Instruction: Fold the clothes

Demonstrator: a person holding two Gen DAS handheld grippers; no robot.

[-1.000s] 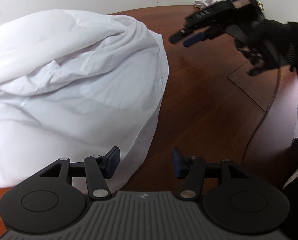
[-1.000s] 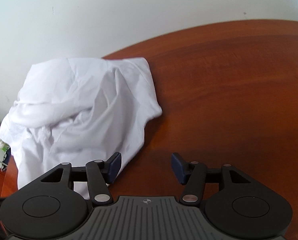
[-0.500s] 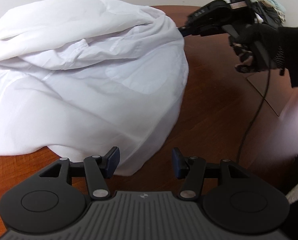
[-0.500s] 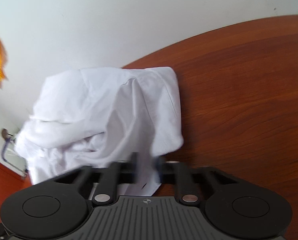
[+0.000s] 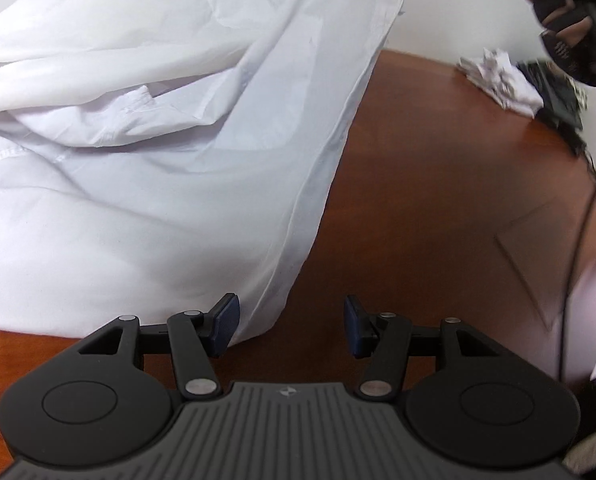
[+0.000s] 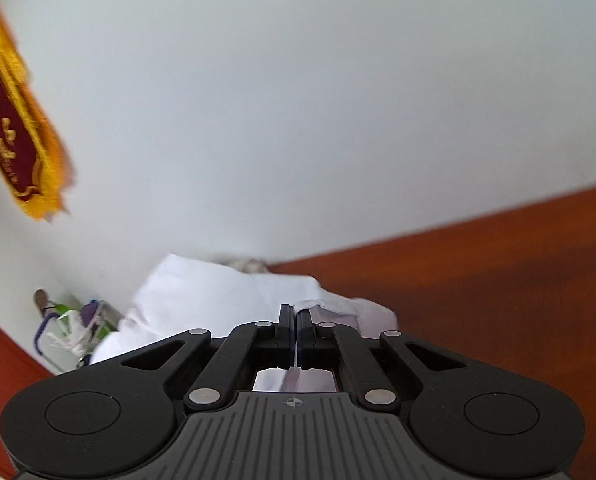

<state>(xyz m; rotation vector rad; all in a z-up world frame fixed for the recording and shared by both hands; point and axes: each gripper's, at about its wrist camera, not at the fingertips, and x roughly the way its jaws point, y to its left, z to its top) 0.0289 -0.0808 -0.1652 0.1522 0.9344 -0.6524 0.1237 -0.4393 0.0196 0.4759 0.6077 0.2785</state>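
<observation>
White shirt heaped on brown table, bulk to the left in the left wrist view, one edge drawn up and away toward the top of frame. Right tongs pinched flat on a fold of the cloth, a thin white sliver showing between the pads; jaws just closed within the past moment, with fabric between them. Left tongs standing wide and holding nothing, hem of the shirt passing just beside the left pad. Right wrist view aimed mostly at bare wall, table edge low in frame: tongs raised and pointing only slightly downward. Gloved hand visible at upper right of the left wrist view, high above the table. Step in hand, by judgement: lifting the garment free so it can be spread. To do well: keep the raise slow and steady so the thin cloth does not slip from the pinch; bring the left tongs onto the near hem, take a single layer only, then draw both apart to flatten. Which part of the shirt is pinched, possibly placket or collar, not clear from the blur.
</observation>
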